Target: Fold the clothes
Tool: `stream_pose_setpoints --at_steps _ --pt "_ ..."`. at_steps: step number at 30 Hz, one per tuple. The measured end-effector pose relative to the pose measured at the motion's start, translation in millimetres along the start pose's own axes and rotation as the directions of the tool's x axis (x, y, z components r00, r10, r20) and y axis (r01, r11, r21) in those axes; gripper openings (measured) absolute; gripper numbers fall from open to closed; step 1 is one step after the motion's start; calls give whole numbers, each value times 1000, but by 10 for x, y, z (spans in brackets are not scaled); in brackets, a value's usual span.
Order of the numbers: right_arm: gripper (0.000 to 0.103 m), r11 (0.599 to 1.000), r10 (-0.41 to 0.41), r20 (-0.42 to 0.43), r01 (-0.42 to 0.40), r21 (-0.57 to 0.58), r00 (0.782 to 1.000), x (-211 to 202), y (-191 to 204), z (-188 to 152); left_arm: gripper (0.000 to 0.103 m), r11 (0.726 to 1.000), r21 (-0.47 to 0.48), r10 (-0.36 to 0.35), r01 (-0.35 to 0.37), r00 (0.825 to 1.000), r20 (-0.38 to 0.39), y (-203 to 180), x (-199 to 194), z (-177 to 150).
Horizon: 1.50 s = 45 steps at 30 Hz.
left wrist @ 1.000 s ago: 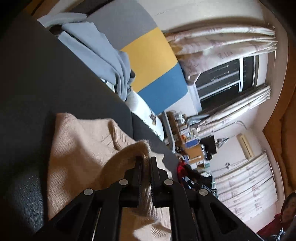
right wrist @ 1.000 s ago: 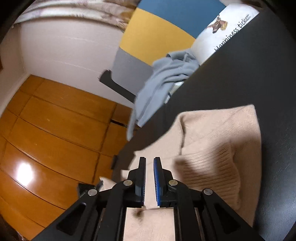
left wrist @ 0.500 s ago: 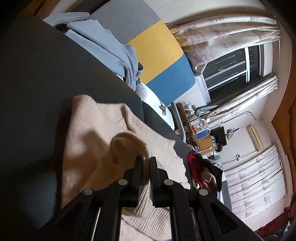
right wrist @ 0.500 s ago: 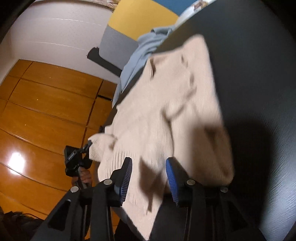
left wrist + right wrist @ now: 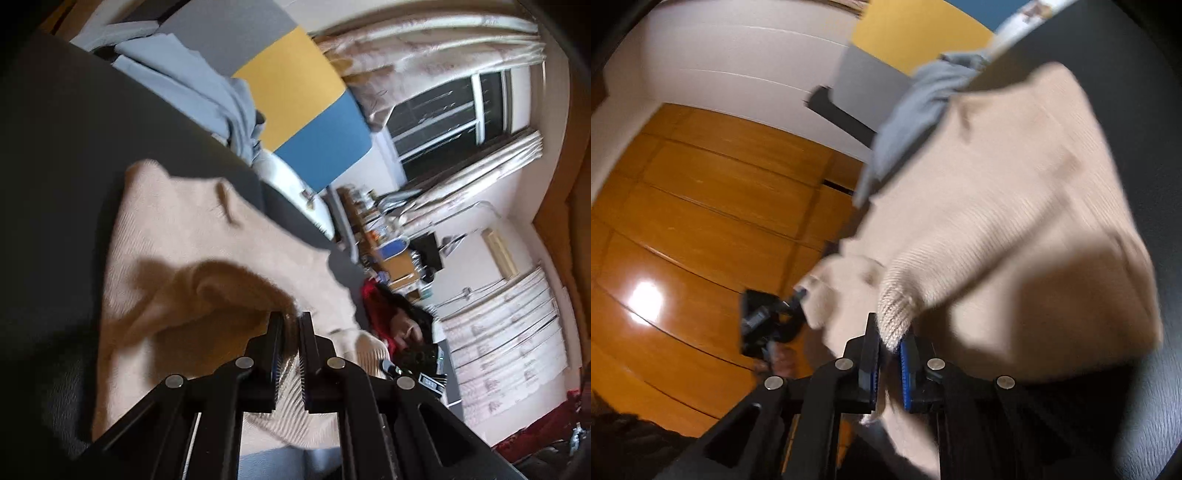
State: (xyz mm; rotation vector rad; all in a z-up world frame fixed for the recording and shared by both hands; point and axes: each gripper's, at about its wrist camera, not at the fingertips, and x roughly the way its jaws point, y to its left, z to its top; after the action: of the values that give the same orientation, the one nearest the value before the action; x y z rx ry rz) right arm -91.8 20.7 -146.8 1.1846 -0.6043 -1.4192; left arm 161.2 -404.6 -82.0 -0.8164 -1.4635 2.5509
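Since half a second ago the right gripper (image 5: 889,334) has closed from wide open onto the ribbed hem of the sweater (image 5: 1015,206). Its jaws now pinch that knit edge. The left gripper (image 5: 291,325) has its jaws nearly shut on a raised fold of the sweater (image 5: 207,236), which lies spread on the dark table (image 5: 74,147), near a blue garment (image 5: 192,88) at the far edge.

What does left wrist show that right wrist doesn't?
Left wrist only: the window with curtains, a cluttered desk and a person in red.
Right wrist only: the wooden panelling and the left gripper seen from outside, gripping the sweater's edge.
Both: the beige sweater on the dark surface, the blue-grey garment behind it, and the yellow panel. In each view the jaws are shut on sweater fabric: left gripper, right gripper.
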Motion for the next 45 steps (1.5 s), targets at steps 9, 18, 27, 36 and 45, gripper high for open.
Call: stream_pose_setpoints --at_steps 9,18,27,36,45 --pt "10 993 14 157 -32 113 987 199 -226 1061 4 991 -135 16 2 991 134 291 238 666" --pt "13 979 -101 91 83 185 991 650 -474 1464 15 979 -124 166 -161 985 35 516 262 647" --pt "37 990 -57 35 52 135 998 533 -555 1152 23 981 -37 186 -188 981 -45 492 30 140" --pt "51 991 -44 -5 45 127 999 497 -473 1093 24 984 62 176 -167 966 -189 304 399 42" --pt "91 994 79 -312 -51 99 947 740 -256 1050 19 995 -10 -100 101 970 -223 199 666 328"
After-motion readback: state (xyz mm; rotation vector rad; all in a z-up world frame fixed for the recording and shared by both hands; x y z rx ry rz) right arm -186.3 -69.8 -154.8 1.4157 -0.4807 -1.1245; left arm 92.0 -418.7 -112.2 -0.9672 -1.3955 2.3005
